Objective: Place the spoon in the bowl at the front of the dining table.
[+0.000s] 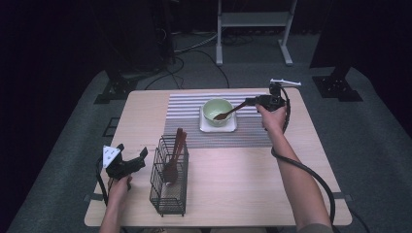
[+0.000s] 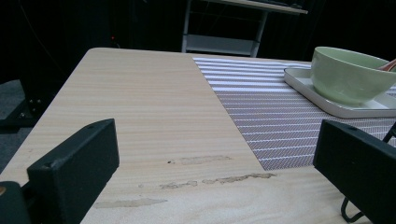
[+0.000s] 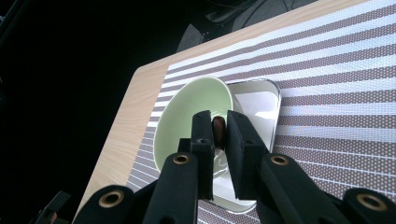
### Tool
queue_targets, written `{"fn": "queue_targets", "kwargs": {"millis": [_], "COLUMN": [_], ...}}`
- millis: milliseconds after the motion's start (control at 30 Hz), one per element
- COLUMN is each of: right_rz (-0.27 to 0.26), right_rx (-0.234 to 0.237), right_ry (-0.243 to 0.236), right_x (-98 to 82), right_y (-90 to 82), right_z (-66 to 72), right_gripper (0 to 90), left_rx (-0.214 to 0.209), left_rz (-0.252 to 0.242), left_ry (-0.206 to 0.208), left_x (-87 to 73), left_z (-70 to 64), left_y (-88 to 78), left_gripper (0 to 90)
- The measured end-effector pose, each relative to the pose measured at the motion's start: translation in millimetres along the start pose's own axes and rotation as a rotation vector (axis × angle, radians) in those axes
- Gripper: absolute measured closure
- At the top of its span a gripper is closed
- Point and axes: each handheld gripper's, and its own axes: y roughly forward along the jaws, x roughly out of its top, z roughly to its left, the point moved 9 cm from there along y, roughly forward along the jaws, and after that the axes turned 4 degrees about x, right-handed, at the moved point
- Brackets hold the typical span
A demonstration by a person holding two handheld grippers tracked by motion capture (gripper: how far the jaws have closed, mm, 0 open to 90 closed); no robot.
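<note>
Right gripper (image 1: 253, 101) jaws clamped on wooden spoon (image 1: 228, 113), its head inside green bowl (image 1: 217, 111) on white tray (image 1: 218, 127); left gripper (image 1: 130, 162) jaws wide, empty, beside wire basket (image 1: 169, 182); risk: spoon levering bowl off tray if pushed sideways.

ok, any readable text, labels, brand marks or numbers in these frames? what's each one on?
None readable.
Green bowl, white tray, striped mat, wire basket, wooden utensils: no print or marks to be seen.
Left gripper, right gripper holding a wooden spoon: plain black jaws, no lettering visible.
</note>
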Motion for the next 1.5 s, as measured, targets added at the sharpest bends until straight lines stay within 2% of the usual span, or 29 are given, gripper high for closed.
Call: {"fn": "queue_targets", "kwargs": {"millis": [567,900,1267,1500], "right_rz": [0.005,-0.003,0.010,0.026], "right_rx": [0.017,0.022,0.061,0.103], "right_ry": [0.021,0.030,0.025,0.014], "right_x": [-2.8,-1.7,-13.0,-23.7], "right_y": [-2.2,-9.8,-16.3,-21.0], "right_z": [-8.6,-13.0,-12.5,-3.3], "right_gripper": [70.8,69.1,62.8,56.0], "left_rx": [0.002,0.003,0.001,0.000], "left_rz": [0.000,0.001,0.005,0.003], "left_ry": [0.002,0.001,0.013,0.021], "left_x": [0.0,-0.1,-0.5,-0.4], "left_z": [0.0,0.0,-1.2,-2.1], "left_y": [-0.1,0.2,0.5,0.5], "left_gripper": [0.0,0.0,0.0,0.0]}}
